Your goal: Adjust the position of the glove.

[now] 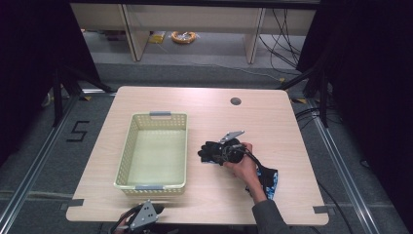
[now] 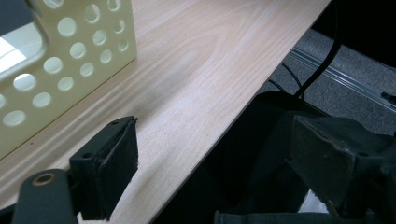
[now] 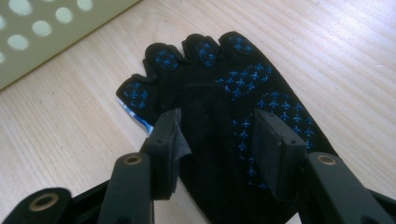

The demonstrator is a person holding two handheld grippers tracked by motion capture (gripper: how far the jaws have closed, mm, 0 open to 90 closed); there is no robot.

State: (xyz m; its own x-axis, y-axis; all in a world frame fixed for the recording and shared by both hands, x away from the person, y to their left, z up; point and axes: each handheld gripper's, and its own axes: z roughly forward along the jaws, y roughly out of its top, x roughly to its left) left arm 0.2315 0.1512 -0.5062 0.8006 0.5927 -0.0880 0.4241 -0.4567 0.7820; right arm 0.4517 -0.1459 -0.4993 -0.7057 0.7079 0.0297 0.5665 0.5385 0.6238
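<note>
My right claw (image 3: 217,135), jaws half-wide, straddles the black glove (image 3: 224,88); its long axis runs up-frame, fingertips toward the basket (image 3: 56,32).

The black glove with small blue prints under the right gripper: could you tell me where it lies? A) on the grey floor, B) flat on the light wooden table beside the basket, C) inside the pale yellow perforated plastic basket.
B: the black glove with small blue prints lies flat on the light wooden table, beside the pale yellow perforated plastic basket, with the right gripper open above it.
</note>
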